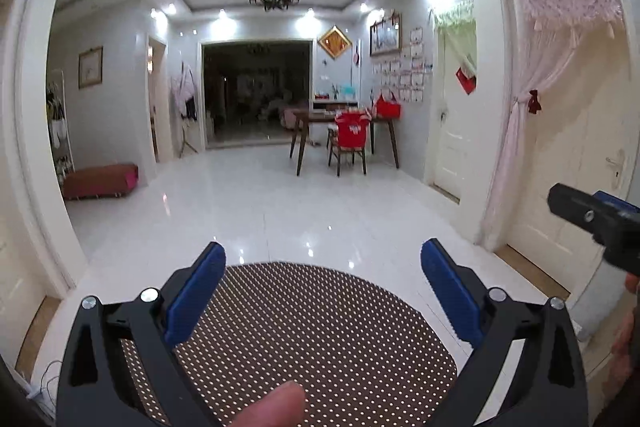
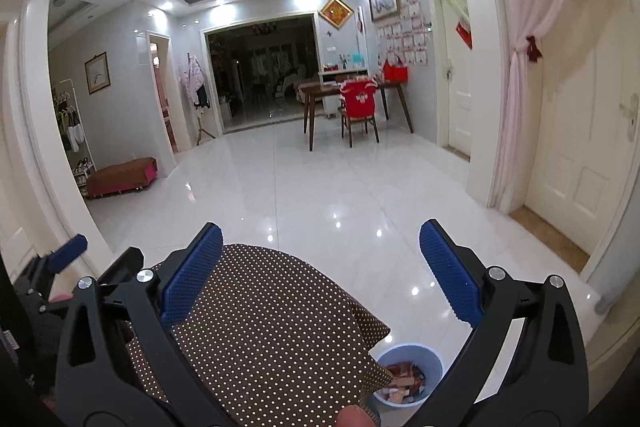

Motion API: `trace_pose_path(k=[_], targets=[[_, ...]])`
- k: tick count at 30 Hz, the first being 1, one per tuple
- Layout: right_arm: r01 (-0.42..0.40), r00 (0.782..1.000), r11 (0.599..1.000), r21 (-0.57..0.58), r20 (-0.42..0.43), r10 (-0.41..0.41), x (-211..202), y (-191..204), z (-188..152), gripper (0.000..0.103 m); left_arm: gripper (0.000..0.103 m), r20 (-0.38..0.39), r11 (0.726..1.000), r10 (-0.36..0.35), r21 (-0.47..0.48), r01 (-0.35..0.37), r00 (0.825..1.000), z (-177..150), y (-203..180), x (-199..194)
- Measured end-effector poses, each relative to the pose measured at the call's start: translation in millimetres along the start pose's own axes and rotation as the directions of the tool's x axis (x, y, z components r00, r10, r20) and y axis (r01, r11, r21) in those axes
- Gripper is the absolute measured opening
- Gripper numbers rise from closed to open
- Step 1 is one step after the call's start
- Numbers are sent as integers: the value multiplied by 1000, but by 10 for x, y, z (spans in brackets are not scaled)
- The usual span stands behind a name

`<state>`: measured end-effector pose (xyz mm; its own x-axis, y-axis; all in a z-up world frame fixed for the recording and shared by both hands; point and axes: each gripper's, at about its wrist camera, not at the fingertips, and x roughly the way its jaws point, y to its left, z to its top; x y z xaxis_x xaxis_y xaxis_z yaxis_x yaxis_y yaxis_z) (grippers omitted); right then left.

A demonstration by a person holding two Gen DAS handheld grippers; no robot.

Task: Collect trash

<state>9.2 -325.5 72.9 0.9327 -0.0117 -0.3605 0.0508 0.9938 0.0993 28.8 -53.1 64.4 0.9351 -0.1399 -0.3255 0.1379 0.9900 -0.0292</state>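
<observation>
My left gripper stands open above a round table covered by a brown cloth with white dots; nothing lies between its blue pads. My right gripper is open too, held over the same dotted cloth near its right edge. Below that edge, on the floor, a pale blue bin holds several wrappers and scraps. The right gripper shows at the right edge of the left wrist view, and the left gripper at the left edge of the right wrist view. No trash shows on the cloth.
A glossy white tile floor runs ahead to a wooden dining table with a red-covered chair. A low red bench sits at the left wall. White doors and a pink curtain stand at the right.
</observation>
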Motion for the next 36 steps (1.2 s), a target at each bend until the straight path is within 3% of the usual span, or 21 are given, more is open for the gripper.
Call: trace_pose_path(k=[4, 9, 36], targets=[[14, 999, 1000, -21, 29, -13, -70, 123, -4, 97, 96, 45, 1000, 13, -1, -13, 999, 57, 12, -176], [41, 998, 998, -40, 55, -38, -157, 188, -16, 97, 97, 44, 999, -24, -35, 26, 999, 85, -6, -269], [73, 992, 997, -32, 104, -69, -312, 177, -11, 97, 97, 64, 998, -31, -43, 34, 997, 25, 19, -441]])
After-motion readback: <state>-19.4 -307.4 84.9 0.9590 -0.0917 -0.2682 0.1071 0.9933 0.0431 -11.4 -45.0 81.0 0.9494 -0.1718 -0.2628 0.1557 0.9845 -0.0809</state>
